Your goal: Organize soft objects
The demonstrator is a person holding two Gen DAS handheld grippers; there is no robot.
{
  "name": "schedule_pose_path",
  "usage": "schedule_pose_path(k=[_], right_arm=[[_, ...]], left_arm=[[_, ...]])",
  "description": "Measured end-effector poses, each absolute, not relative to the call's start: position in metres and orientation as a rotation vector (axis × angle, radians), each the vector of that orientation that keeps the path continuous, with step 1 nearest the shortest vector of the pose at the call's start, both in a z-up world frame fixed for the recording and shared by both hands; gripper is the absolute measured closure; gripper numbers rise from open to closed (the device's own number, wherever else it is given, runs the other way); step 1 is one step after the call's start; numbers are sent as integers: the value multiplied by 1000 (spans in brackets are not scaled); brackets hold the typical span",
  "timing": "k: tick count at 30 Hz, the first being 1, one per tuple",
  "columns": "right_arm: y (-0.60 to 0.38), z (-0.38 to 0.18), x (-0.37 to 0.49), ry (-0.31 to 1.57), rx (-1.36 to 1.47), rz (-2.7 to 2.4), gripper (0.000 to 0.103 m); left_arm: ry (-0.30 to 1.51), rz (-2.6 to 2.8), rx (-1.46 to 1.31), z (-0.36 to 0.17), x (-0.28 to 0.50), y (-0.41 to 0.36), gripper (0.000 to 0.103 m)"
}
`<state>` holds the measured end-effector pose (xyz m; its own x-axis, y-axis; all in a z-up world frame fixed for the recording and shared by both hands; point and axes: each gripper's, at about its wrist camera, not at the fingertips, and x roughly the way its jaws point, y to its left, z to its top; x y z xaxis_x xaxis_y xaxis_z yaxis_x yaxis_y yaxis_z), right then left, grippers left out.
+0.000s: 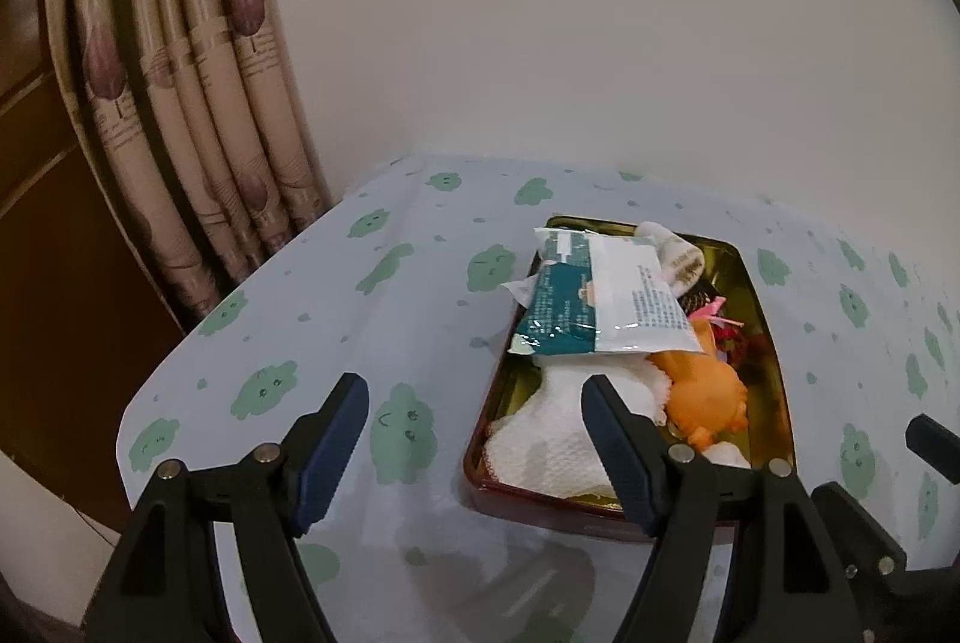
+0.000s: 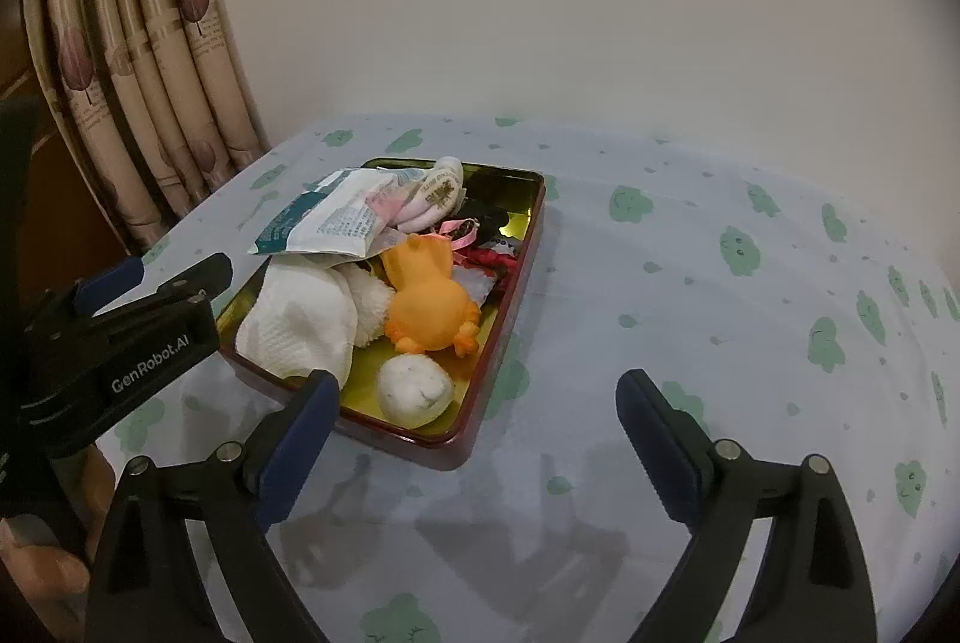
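A gold-lined tin tray with a dark red rim (image 1: pixel 774 379) (image 2: pixel 510 295) sits on the table, full of soft things: a white cloth (image 1: pixel 552 445) (image 2: pixel 300 319), an orange plush toy (image 1: pixel 702 391) (image 2: pixel 429 301), a teal and white packet (image 1: pixel 600 301) (image 2: pixel 324 217), a rolled white sock (image 1: pixel 678 259) (image 2: pixel 438 193) and a white ball (image 2: pixel 414 388). My left gripper (image 1: pixel 474 433) is open and empty, just short of the tray's near left corner; it also shows in the right wrist view (image 2: pixel 156 277). My right gripper (image 2: pixel 480 421) is open and empty at the tray's near right corner.
The table wears a pale blue cloth with green cloud prints (image 1: pixel 396 295) (image 2: pixel 750 283). Beige curtains (image 1: pixel 198 103) (image 2: pixel 144 61) hang at the back left, a plain wall behind. The table edge (image 1: pixel 138 403) drops off at left.
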<state>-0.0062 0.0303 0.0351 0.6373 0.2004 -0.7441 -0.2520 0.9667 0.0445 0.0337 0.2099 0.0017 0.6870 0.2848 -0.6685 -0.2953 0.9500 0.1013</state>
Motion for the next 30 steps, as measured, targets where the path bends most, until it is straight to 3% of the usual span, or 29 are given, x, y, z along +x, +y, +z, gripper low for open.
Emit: schedule_pose_path(k=[30], right_arm=[[52, 21, -9, 878, -144, 291, 11]], left_arm=[[758, 319, -37, 1, 36, 213, 27]])
